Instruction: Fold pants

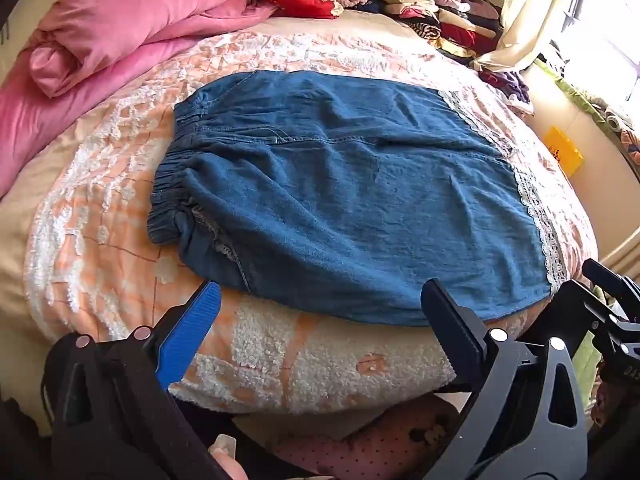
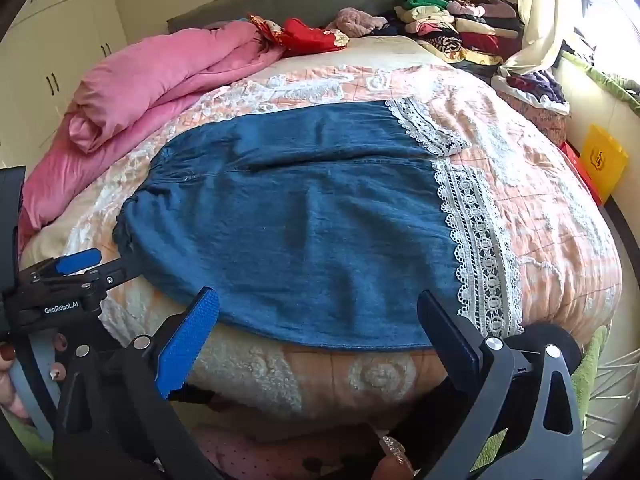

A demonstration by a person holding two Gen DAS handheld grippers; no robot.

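1. Two grippers hover at the near edge of the bed, both tilted down toward the pants.
2. We see the pants lying flat across the bed's peach-and-white quilt — waistband to the left, lace hems to the right.
3. Our left gripper has its fingers spread wide, nothing between them; the pants' near edge sits just beyond the tips.
4. Our right gripper is likewise wide apart and empty, just short of the denim edge near the lace.
5. In the right view, the left gripper shows at the left edge, beside the waistband end.
6. A pink duvet is bunched on the far left of the bed — well apart from the pants.
7. Folded clothes are stacked at the far right corner, by the curtain.
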